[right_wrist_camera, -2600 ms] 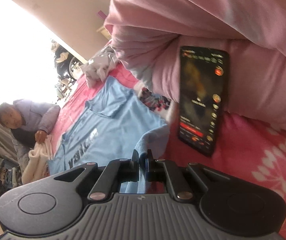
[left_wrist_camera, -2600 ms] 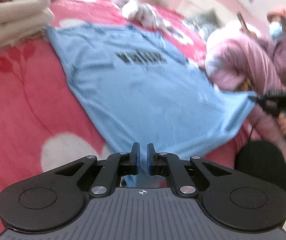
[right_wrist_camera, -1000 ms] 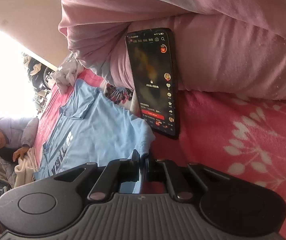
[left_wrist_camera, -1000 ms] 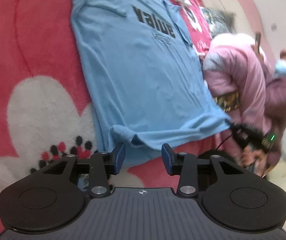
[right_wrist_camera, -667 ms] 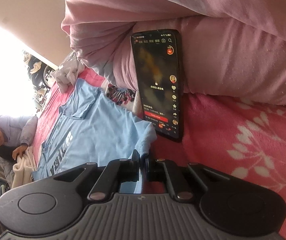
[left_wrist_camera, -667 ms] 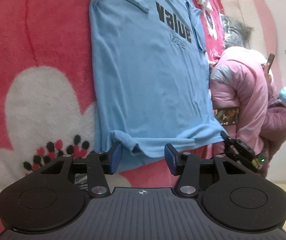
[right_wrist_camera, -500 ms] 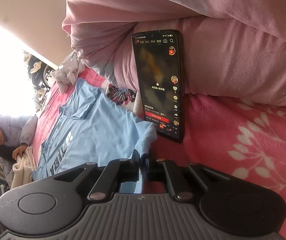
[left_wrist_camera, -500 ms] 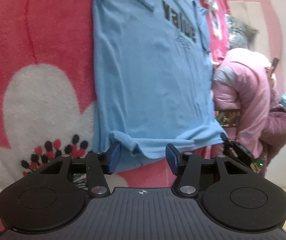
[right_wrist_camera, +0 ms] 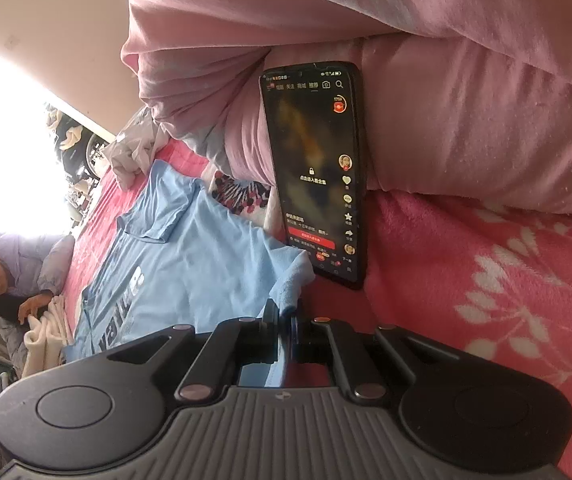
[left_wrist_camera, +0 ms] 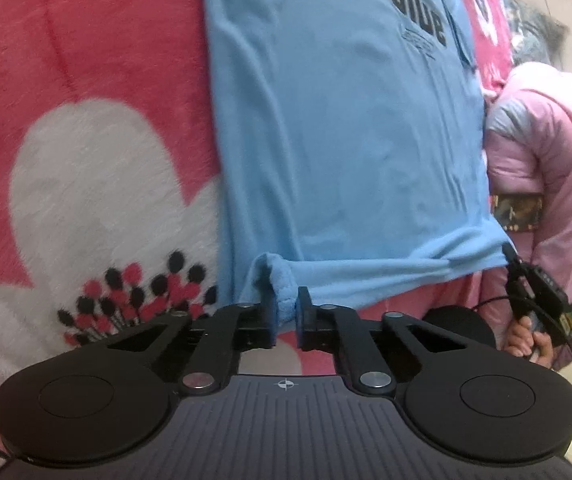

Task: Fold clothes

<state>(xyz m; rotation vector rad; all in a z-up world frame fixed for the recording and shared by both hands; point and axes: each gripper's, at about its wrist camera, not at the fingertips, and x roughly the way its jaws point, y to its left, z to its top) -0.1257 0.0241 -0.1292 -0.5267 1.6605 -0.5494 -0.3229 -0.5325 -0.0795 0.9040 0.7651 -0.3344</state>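
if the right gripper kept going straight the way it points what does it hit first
Probably the phone propped against the pink padded fabric, just beyond the blue shirt hem clamped in the right gripper; depth is unclear.

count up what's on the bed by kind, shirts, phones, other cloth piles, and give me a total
Blue shirts: 1
Phones: 1
Cream folded cloth piles: 1
Grey crumpled cloth piles: 1
Total: 4
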